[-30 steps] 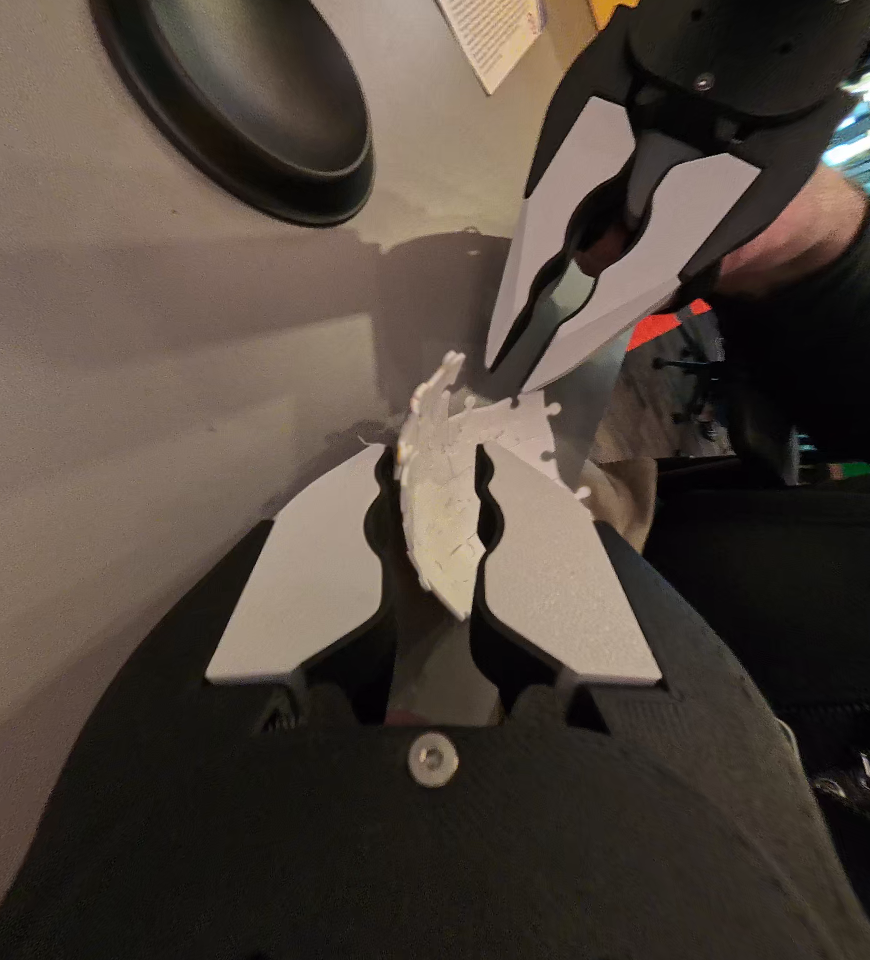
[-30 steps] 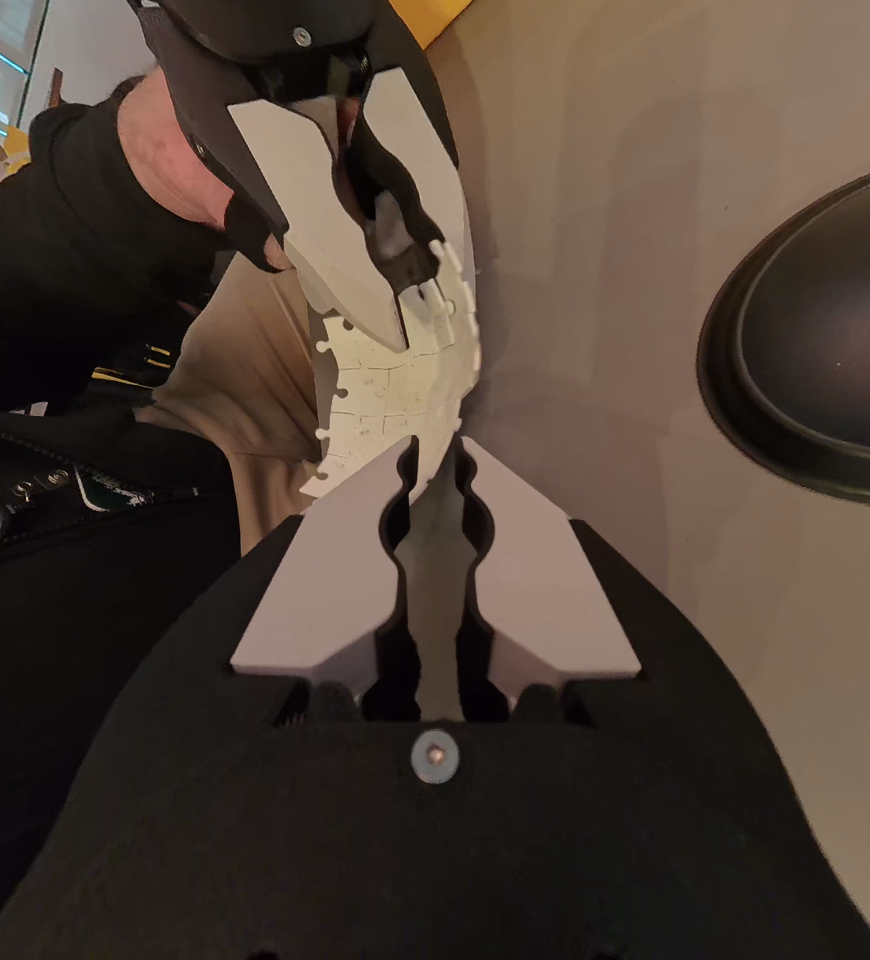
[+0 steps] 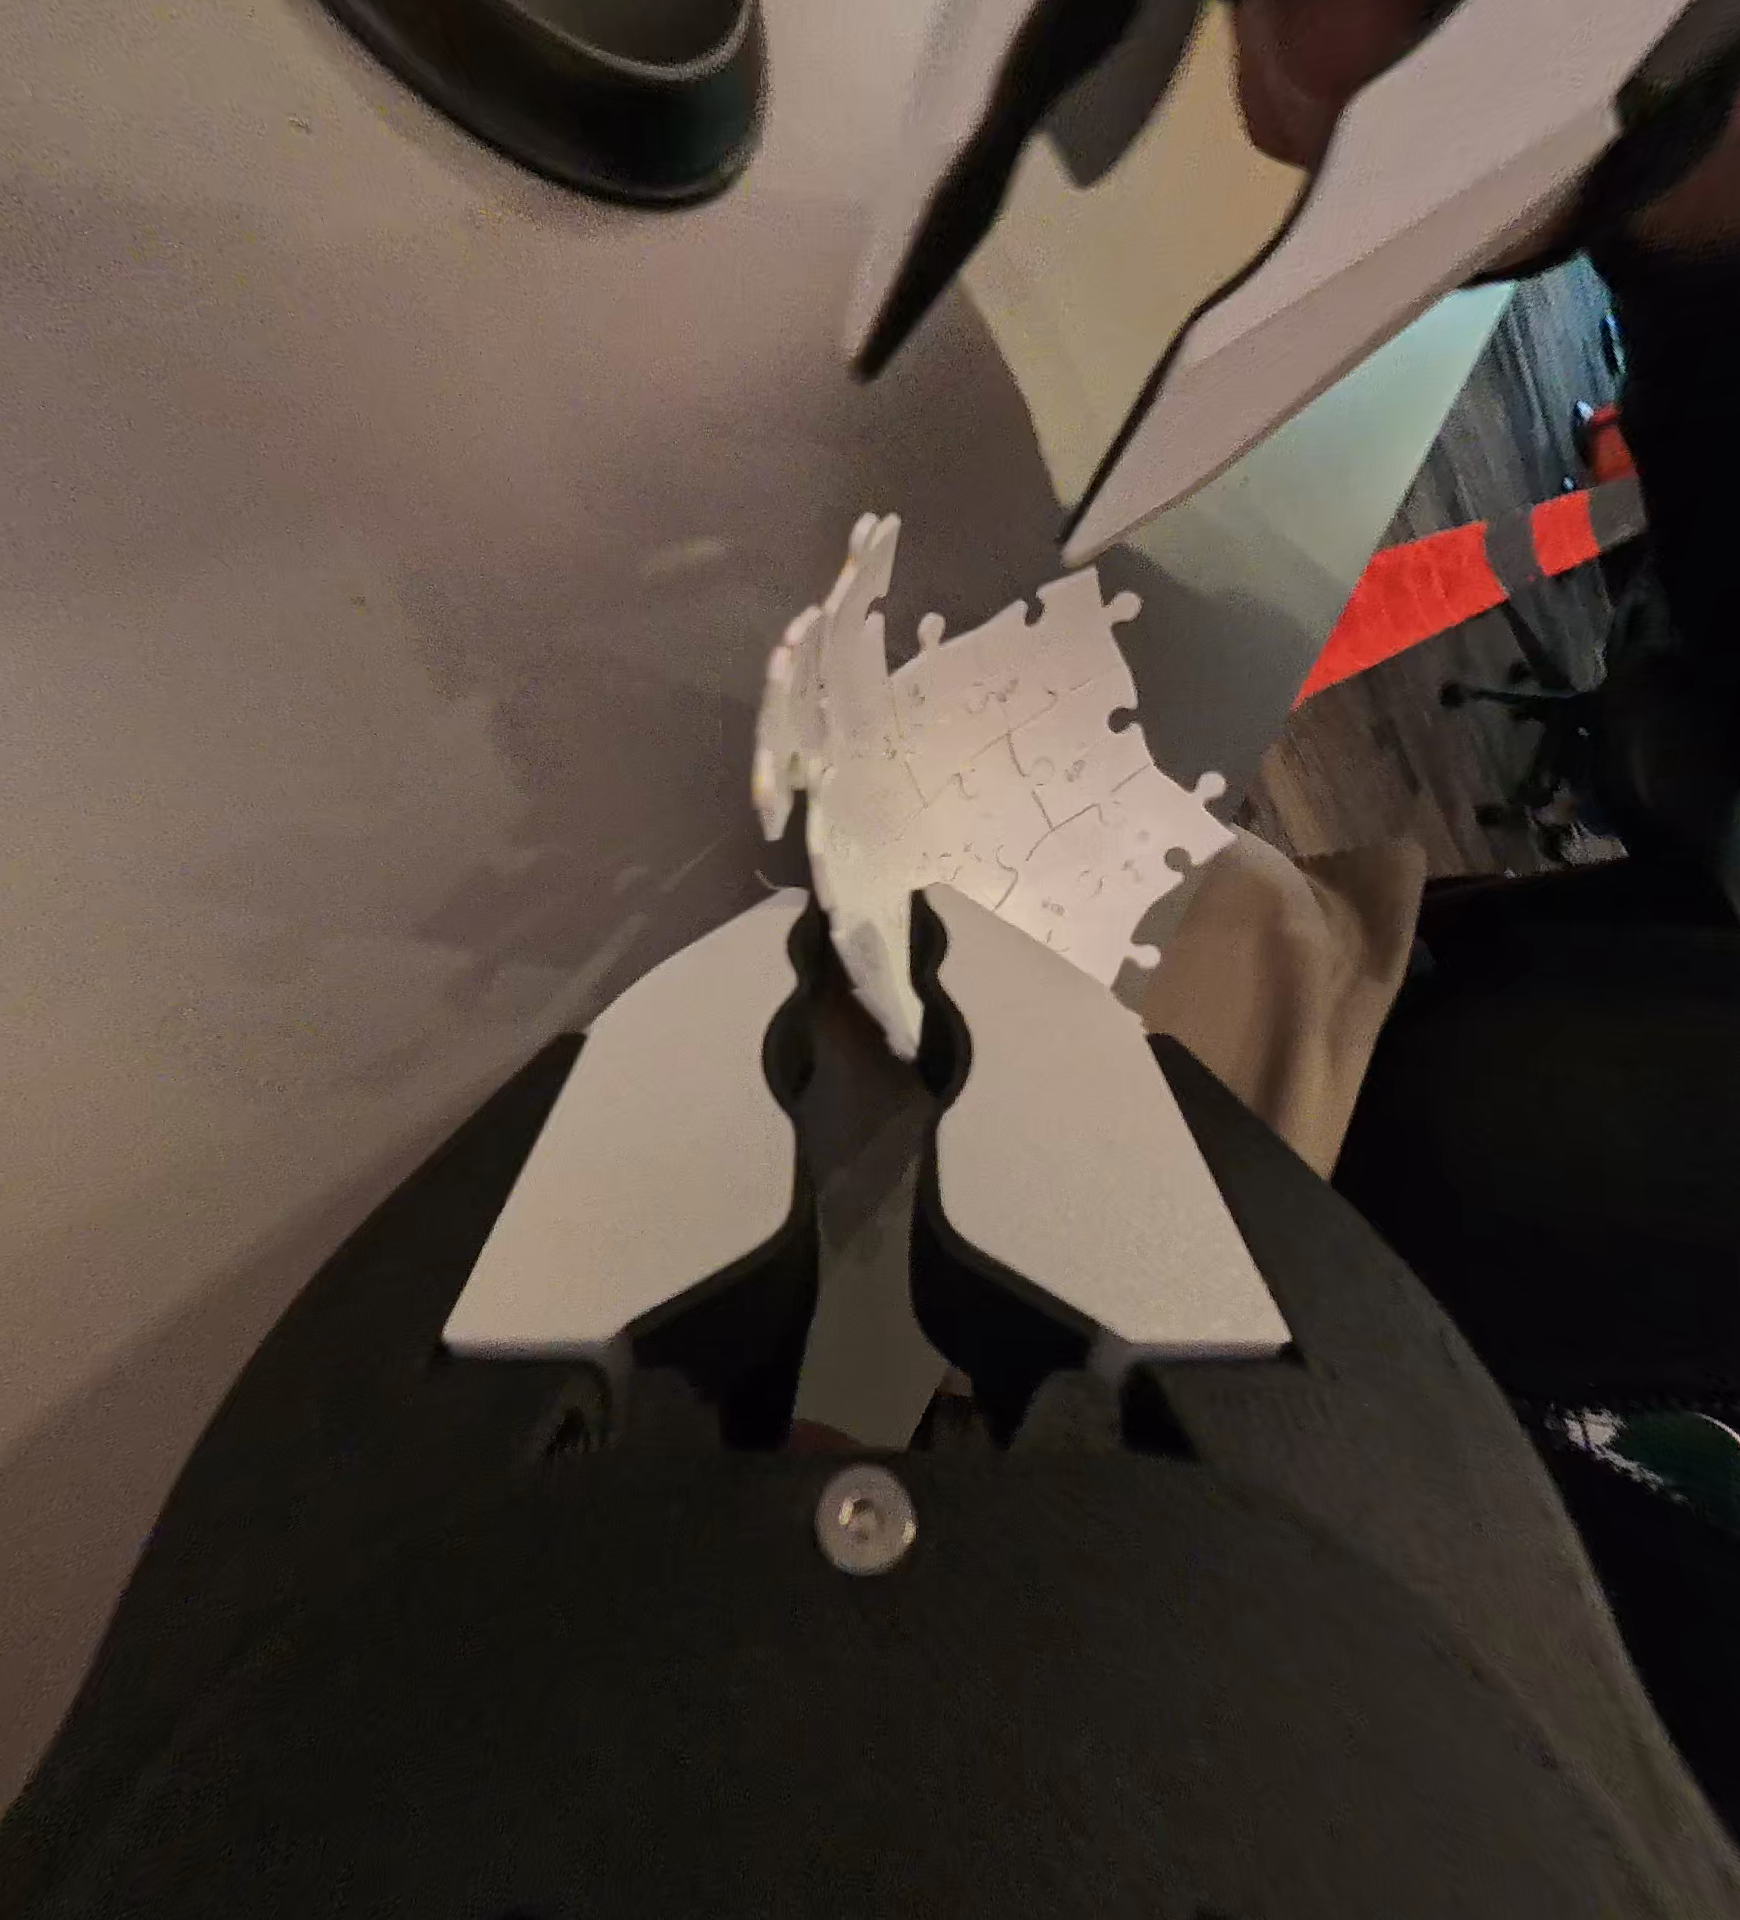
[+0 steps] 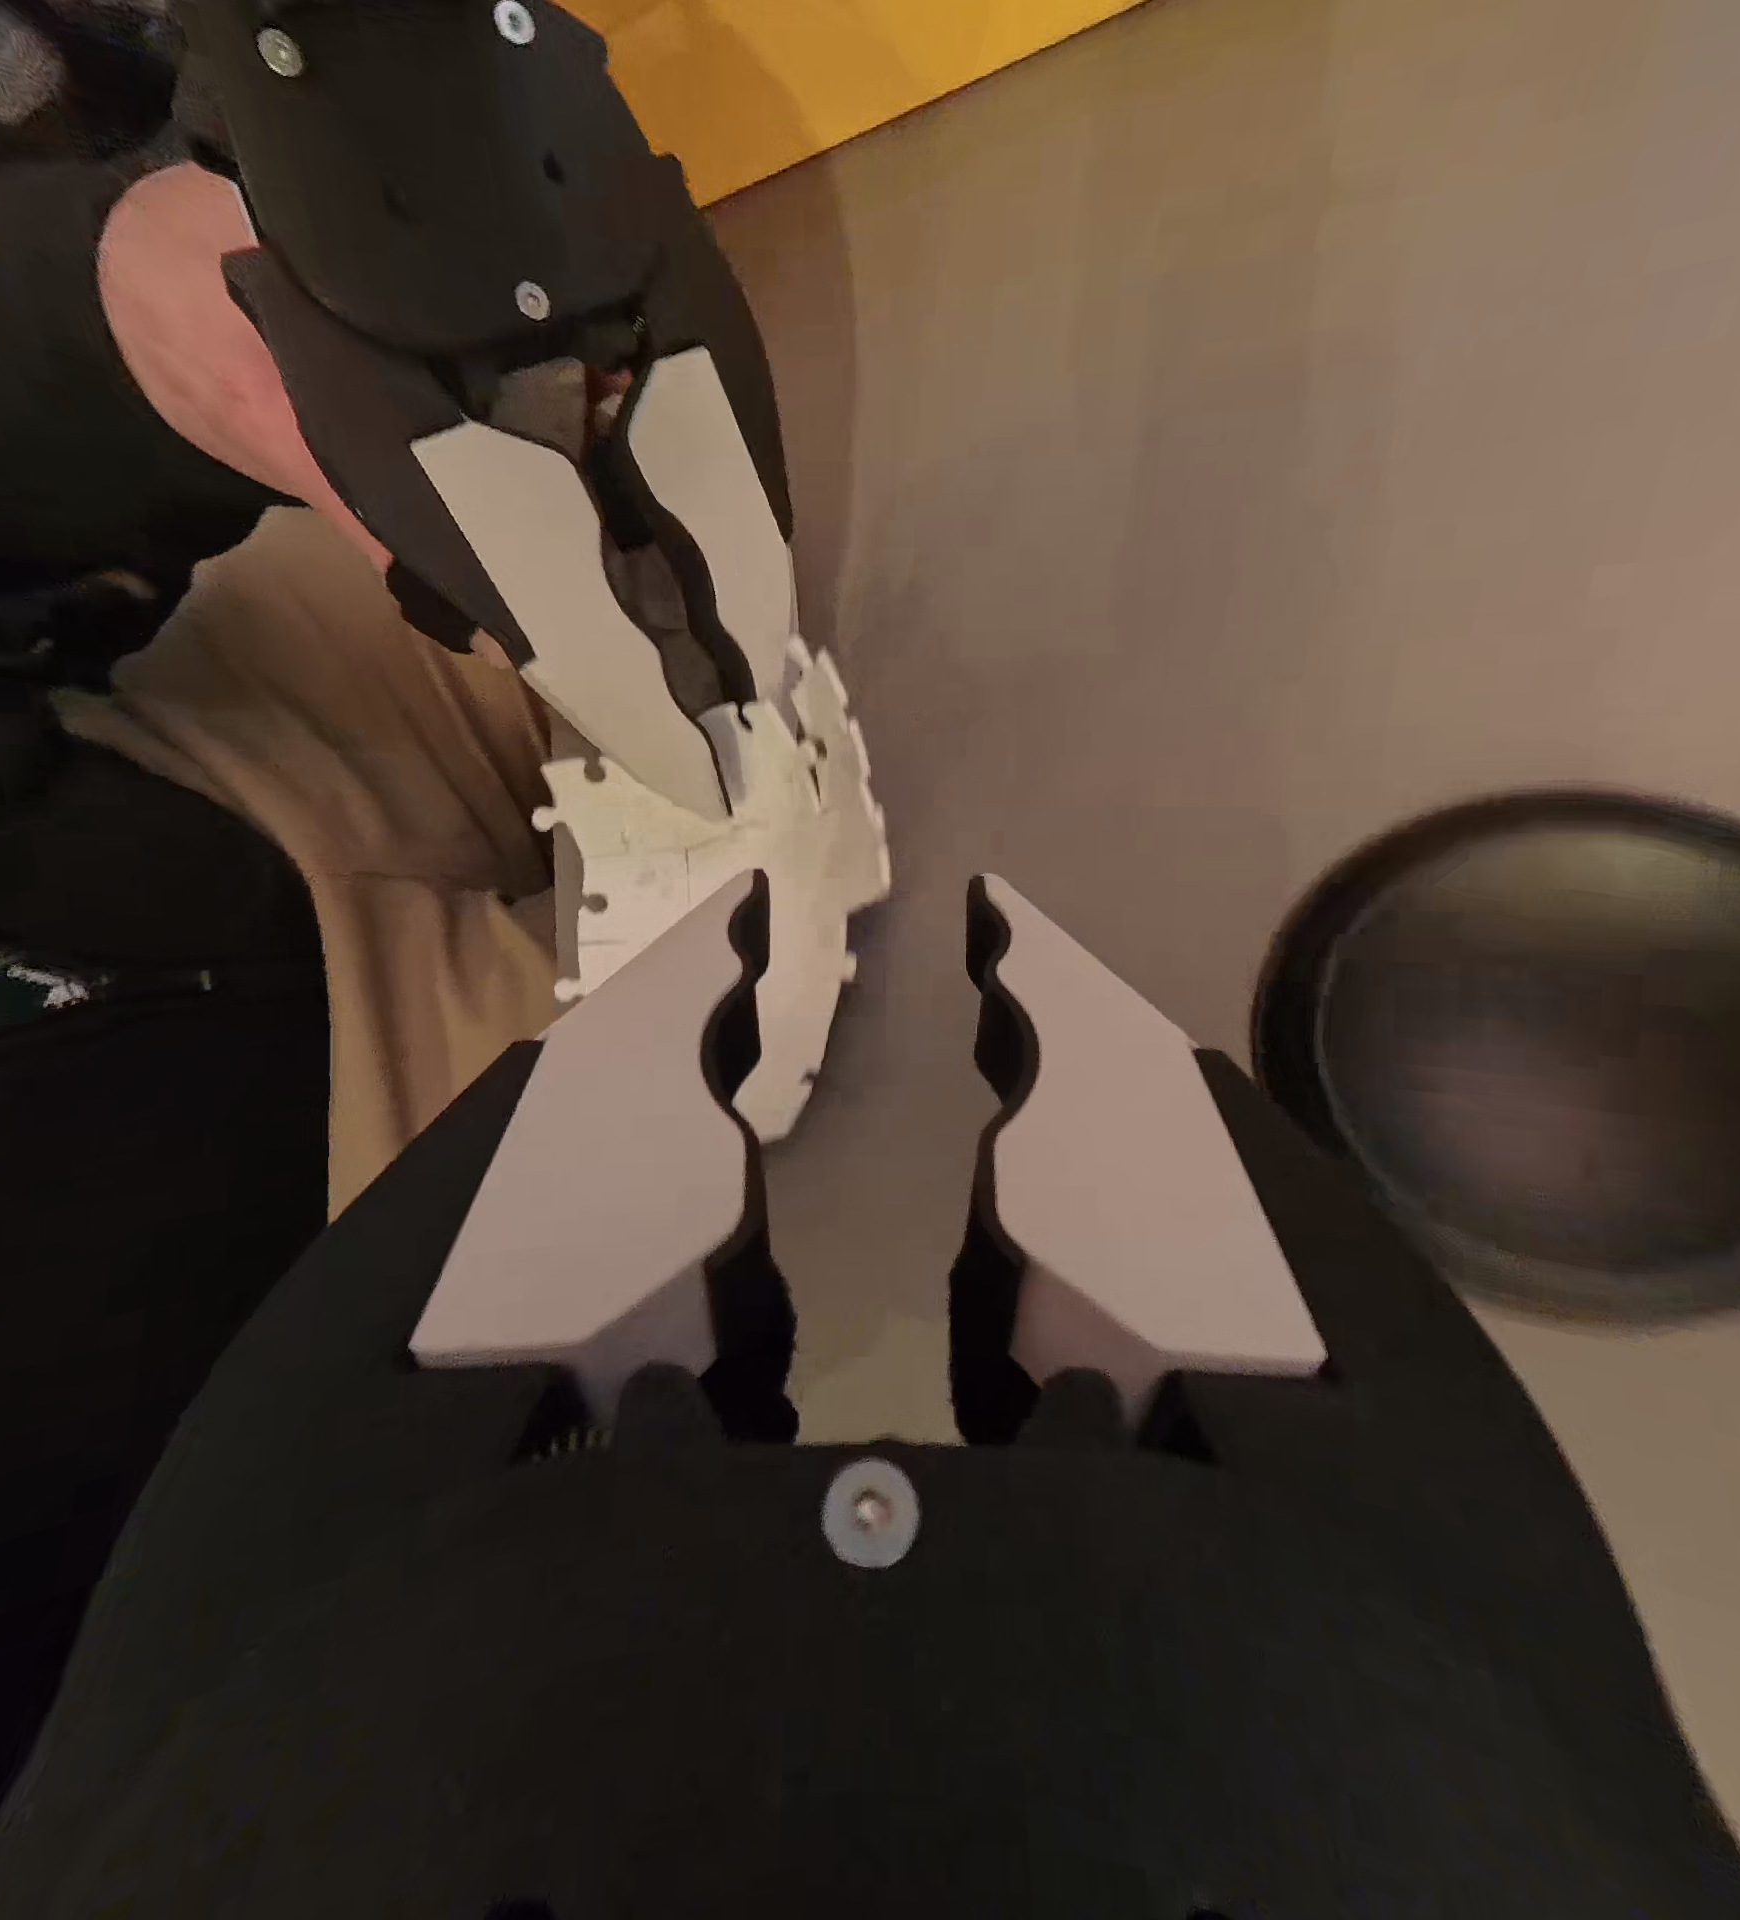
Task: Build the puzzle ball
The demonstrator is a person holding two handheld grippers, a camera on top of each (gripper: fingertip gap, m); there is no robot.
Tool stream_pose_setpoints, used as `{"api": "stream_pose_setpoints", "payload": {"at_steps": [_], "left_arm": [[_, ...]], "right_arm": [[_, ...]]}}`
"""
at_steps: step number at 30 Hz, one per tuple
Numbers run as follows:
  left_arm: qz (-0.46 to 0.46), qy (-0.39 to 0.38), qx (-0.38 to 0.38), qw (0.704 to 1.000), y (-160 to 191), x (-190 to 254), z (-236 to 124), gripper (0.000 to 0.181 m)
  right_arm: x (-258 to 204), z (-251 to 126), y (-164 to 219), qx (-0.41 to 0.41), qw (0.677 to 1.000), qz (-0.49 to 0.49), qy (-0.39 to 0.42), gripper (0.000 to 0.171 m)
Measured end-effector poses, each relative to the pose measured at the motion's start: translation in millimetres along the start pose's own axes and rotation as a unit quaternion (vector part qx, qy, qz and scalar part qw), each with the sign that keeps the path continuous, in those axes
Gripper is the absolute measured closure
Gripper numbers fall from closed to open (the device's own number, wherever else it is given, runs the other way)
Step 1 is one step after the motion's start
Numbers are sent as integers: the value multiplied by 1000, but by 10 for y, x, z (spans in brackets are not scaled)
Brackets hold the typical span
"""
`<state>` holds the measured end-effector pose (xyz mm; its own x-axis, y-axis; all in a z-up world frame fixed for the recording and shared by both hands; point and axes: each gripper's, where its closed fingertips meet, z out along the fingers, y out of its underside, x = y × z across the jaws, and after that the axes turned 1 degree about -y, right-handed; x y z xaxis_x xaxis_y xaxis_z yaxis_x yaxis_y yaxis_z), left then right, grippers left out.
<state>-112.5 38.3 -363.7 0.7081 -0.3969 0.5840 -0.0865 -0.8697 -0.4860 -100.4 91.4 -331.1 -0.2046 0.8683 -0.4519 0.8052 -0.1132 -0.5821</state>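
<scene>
left gripper point(image 3: 861, 909) clenched on the lower edge of a curved white puzzle section point(image 3: 991, 790), held above the grey table point(image 3: 222, 727). right gripper point(image 4: 866, 894) released, jaws apart, just beside the section. black bowl point(image 4: 1572, 1060) nearby.

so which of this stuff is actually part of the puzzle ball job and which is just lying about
Part of the job:
- puzzle section, white curved joined pieces
- left gripper, shut on the puzzle section
- right gripper, open and empty, close to it

Just lying about:
- black bowl on the table
- yellow sheet at the far edge
</scene>
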Motion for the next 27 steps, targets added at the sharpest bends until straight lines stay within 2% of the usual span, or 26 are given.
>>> {"api": "stream_pose_setpoints", "payload": {"at_steps": [3,9,17,27], "left_arm": [[10,3,-4,1000,-18,5,52,175],[15,16,3,1000,-63,-2,42,178],[15,36,-12,999,-79,3,88,178],[-7,44,-18,999,-122,18,111,179]], "right_arm": [[31,232,8,-46,998,-24,-44,136],[-181,379,-1,-48,988,-72,-129,166],[-158,366,30,-35,987,-86,-129,170],[-149,326,34,-57,985,-143,-79,170]]}}
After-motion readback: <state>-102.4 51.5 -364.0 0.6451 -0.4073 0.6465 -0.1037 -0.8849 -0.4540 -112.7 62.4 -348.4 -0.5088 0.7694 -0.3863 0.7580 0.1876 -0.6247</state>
